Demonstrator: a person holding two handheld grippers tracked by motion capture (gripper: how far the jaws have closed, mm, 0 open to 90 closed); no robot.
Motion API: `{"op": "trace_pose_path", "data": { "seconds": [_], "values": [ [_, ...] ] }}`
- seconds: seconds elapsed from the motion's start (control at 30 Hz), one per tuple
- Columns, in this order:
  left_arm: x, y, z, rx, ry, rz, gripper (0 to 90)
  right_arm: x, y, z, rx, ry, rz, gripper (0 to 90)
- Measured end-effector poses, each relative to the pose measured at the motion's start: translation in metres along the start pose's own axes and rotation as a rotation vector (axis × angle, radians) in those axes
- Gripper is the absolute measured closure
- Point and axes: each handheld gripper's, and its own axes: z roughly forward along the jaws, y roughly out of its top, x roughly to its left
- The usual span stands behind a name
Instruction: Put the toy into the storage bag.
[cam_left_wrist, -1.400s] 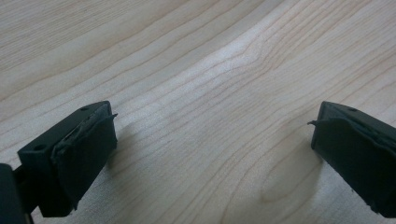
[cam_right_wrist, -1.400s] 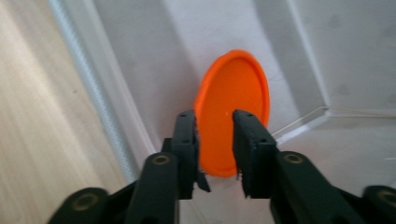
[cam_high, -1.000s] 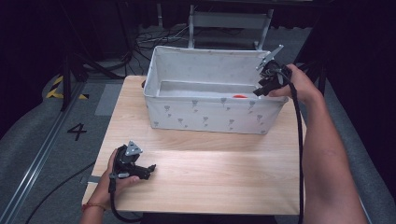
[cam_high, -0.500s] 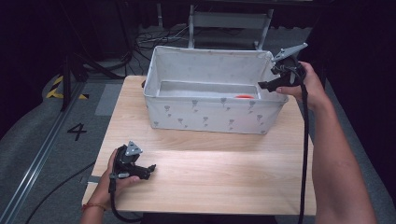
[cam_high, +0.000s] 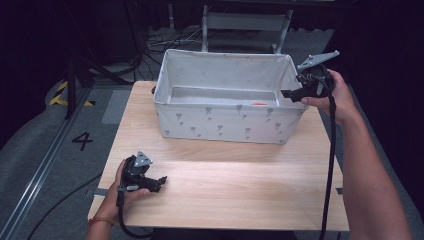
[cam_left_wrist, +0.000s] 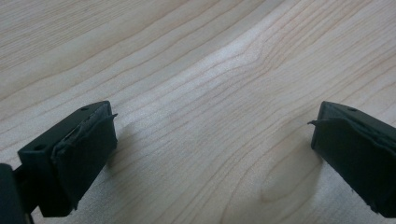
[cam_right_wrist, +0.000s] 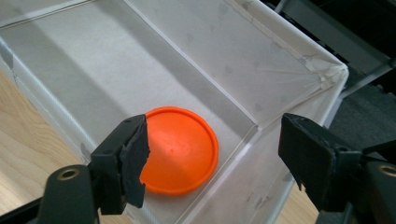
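Orange round lid (cam_right_wrist: 180, 150) lying flat on the bottom of the white cloth bin (cam_high: 226, 118), tucked in the corner near the right claw (cam_right_wrist: 212, 158). Just a thin orange sliver (cam_high: 259, 104) from the high view, behind the front wall.

Right claw (cam_high: 286, 93) up beside the bin's right rim, tips poking over the edge. Jaws just been opening, wide apart now, nothing between them. Lid well below, not touched by either pad.

Left claw (cam_high: 162, 180) down on the near left part of the wooden worktop (cam_high: 240, 195), held in a hand, well apart from the bin. Jaws wide apart too (cam_left_wrist: 210, 140), only bare wood between them, nothing held.

Looks like the dropping-in part is done: lid in the bin, claw let go. Nothing else lying on the worktop to put away, so maybe little left but pulling the right claw away.
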Motion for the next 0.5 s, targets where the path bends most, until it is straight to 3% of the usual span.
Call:
{"op": "trace_pose_path", "data": {
  "seconds": [0.5],
  "values": [
    [0.000, 0.001, 0.000, -0.002, 0.000, 0.001, 0.4, 0.008, -0.021, -0.025, -0.043, 0.015, -0.001, 26.4]
  ]
}}
